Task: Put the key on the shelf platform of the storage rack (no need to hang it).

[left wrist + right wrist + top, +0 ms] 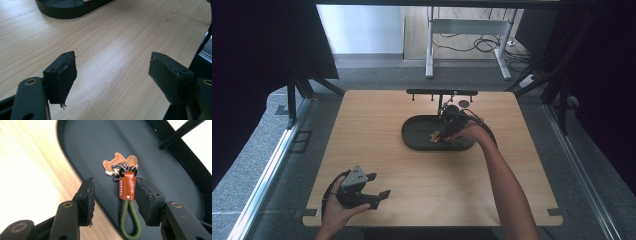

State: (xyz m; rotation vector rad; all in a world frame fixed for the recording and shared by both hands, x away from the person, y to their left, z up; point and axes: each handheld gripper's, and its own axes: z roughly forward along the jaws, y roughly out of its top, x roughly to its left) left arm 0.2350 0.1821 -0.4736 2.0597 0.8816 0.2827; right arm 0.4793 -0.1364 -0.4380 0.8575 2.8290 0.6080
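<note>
Leather keychain [127, 185] with olive cord lies in smooth oval tray [175, 177].

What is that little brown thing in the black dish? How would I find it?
Look at the wooden table, then the dark oval tray near its far side. In it lies a keychain: a brown leather tab with a green cord loop, joined by metal rings to a tan leather charm. It lies between the right gripper jaws, which stand open.

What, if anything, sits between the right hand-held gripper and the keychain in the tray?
Nothing visible. The right hand-held gripper is open over the dark tray, and the keychain already lies between its jaws, close against one of them, with an open gap to the other.
</note>
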